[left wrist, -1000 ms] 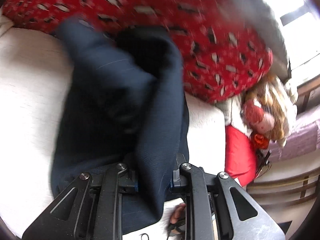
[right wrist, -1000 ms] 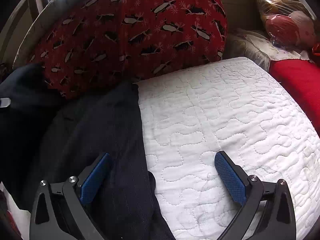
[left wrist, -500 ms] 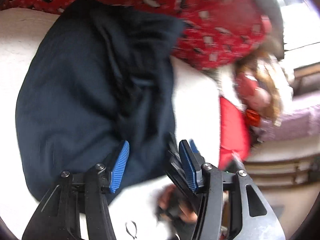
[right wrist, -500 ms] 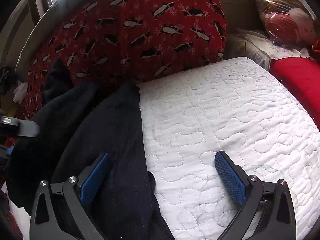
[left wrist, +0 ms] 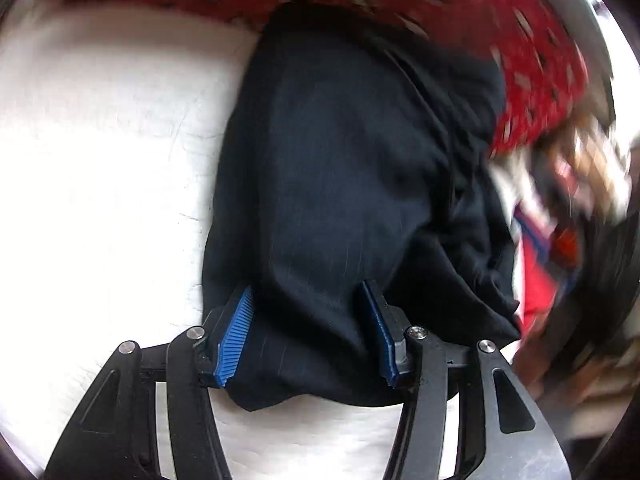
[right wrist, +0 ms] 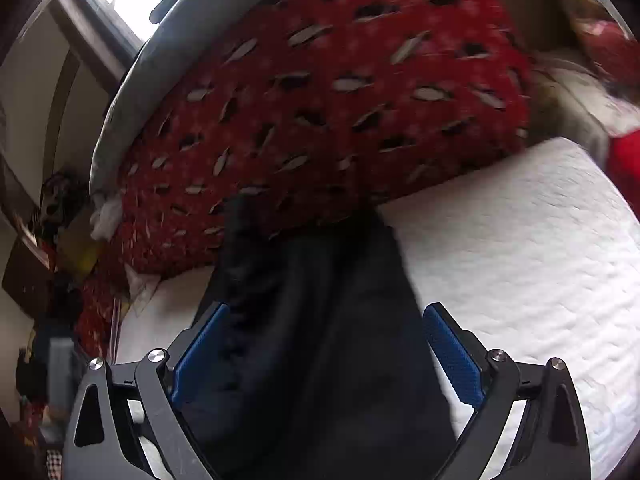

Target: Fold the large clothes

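On the white quilt (right wrist: 540,264), dark navy garment (left wrist: 352,168) lies bunched vs red patterned pillow (right wrist: 340,92). Left gripper (left wrist: 308,320) & right gripper (right wrist: 324,344) both spread wide, straddling cloth, gripping nothing.

Left gripper (left wrist: 306,332): matte black angular linkage arms with triangular cut-outs, round silver screw heads at pivots, blue ribbed rubber pads (left wrist: 234,338) on inner faces of jaws.

Right gripper (right wrist: 326,354): same black plastic frame, silver screws at joints, triangular slots in outer arms, blue finely textured pads (right wrist: 454,360).
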### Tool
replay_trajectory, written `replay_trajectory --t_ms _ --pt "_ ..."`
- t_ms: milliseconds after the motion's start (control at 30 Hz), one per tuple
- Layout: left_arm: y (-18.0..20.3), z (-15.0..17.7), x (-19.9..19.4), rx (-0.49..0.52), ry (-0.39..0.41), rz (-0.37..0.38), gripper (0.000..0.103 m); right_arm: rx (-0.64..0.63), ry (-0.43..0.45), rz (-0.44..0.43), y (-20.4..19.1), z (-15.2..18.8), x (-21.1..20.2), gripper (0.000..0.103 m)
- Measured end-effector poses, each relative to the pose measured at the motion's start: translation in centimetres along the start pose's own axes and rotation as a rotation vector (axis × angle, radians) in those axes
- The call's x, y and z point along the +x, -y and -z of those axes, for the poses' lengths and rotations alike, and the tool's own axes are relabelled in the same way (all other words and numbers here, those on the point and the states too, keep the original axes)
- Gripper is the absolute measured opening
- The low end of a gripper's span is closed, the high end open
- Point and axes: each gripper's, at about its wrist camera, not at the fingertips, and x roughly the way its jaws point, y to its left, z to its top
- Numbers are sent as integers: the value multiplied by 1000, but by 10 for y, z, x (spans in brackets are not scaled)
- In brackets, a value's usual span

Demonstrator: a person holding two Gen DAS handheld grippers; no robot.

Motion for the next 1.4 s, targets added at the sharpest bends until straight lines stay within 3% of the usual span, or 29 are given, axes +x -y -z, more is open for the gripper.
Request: replay_trajectory --t_ms 67,133,200,267,333,400,500,567,633,700,767,900,967,1033,1067,1100,1167,1333,1367,1400 --pt "8 9 -4 60 28 -22 53 -37 -56 9 -16 1 23 98" --pt "7 13 -9 75 29 -4 53 -86 -127 -1 -33 5 48 86" --pt "-5 12 -17 51 21 37 53 -172 -167 45 -50 11 61 19" --pt "-18 10 -29 -2 17 109 53 -259 -107 48 -62 14 49 8" --pt "-31 6 -43 -42 46 155 53 -246 -35 -43 -55 8 23 6" --pt "-35 0 -50 -60 75 159 53 -184 10 -67 -36 1 5 5" --pt "-39 -2 -39 -76 65 137 53 -49 -6 -5 12 -4 14 5" --pt "-29 2 -11 -70 -19 141 55 55 -91 55 48 1 37 6" --pt "-25 7 1 -72 -59 130 55 100 -119 34 63 8 43 14" --pt "-23 10 2 -62 -44 107 55 141 -90 1 66 9 29 26" --pt "-24 7 -1 -77 -41 115 55 182 -53 -60 66 7 4 31" --pt "-24 5 -10 -56 -26 92 55 188 -71 -228 59 20 -28 63" --pt "-21 7 -12 -57 -17 79 55 139 -141 -261 46 29 -30 63" --pt "-21 8 -17 -62 -7 85 55 48 -197 -222 29 43 -32 62" --pt "-19 8 -15 -63 -3 89 55 -19 -194 -176 20 49 -35 47" --pt "-18 9 -15 -58 0 84 55 -85 -176 -137 13 54 -38 13" --pt "-25 18 -16 -45 -9 67 60 -77 -121 -107 24 67 -41 11" --pt "-27 19 -11 -80 -45 95 64 125 -218 -78 77 95 -11 11" --pt "-25 18 -19 -65 -20 93 64 122 -209 -77 74 92 -17 13" --pt "-22 17 -28 -44 13 94 64 125 -201 -80 71 86 -21 24"
